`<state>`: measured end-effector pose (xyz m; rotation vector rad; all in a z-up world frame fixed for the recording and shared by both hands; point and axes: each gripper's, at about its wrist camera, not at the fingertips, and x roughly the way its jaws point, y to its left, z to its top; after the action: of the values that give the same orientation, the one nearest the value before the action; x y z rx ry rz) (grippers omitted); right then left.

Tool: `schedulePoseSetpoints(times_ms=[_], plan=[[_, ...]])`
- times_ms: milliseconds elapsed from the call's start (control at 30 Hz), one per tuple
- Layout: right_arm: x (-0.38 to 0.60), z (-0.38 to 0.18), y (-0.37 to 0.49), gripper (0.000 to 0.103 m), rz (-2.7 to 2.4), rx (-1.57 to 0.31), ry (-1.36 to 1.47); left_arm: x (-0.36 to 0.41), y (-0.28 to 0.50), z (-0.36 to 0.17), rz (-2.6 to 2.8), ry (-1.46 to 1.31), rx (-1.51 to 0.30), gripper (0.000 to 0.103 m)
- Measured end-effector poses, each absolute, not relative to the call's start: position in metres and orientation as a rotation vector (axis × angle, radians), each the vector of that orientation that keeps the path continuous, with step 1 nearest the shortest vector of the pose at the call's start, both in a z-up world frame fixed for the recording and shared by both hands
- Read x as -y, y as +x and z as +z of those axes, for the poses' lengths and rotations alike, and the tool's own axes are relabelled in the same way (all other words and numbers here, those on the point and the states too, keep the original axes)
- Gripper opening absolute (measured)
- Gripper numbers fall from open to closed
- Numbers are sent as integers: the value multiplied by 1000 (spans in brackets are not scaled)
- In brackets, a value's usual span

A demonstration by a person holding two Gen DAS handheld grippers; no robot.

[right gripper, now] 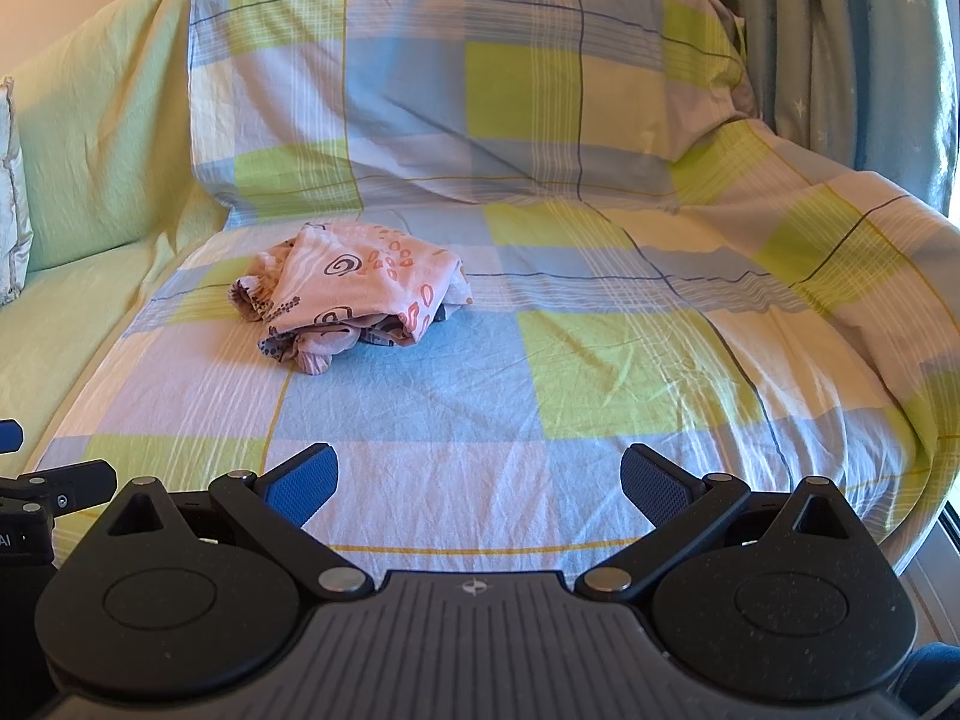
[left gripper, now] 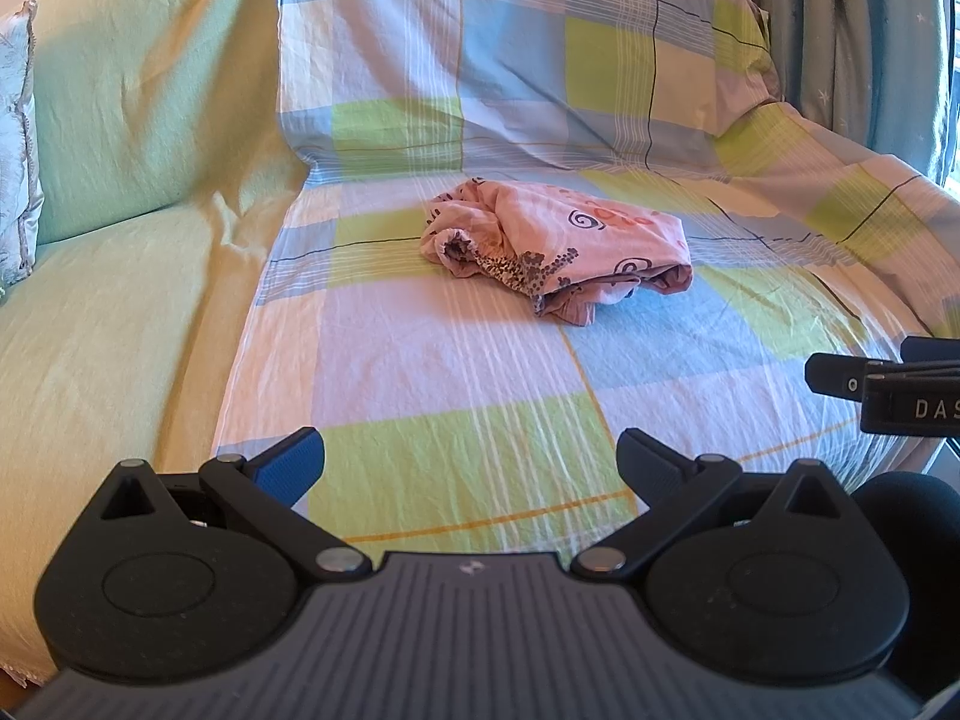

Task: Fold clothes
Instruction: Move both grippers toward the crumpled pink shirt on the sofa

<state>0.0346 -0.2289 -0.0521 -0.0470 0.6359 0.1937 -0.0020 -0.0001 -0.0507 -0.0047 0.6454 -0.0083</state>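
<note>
Step in hand looks like the first reach: the garment (left gripper: 555, 249) is a crumpled pink printed bundle, nothing folded yet. To do it well, I'd go for an outer edge or hem, not the middle of the lump, one gripper per side, then lift and shake flat on the checked sheet (left gripper: 456, 360) before any fold.

Left gripper (left gripper: 471, 462) spread wide, holding nothing. Right gripper (right gripper: 480, 480) same, spread and empty.

Garment sits on the sofa seat near the backrest, well apart from both grippers: ahead and slightly right of the left one, ahead and left of the right one
</note>
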Motion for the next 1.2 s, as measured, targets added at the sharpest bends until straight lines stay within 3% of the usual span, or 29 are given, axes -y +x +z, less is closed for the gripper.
schedulePoseSetpoints(times_ms=[400,1200], plan=[[232,-51,35,103,201,-626,-31,5,-6,-46,19,31,-639,102],[281,-13,8,103,327,-574,70,39,-40,26,22,142,-557,102]])
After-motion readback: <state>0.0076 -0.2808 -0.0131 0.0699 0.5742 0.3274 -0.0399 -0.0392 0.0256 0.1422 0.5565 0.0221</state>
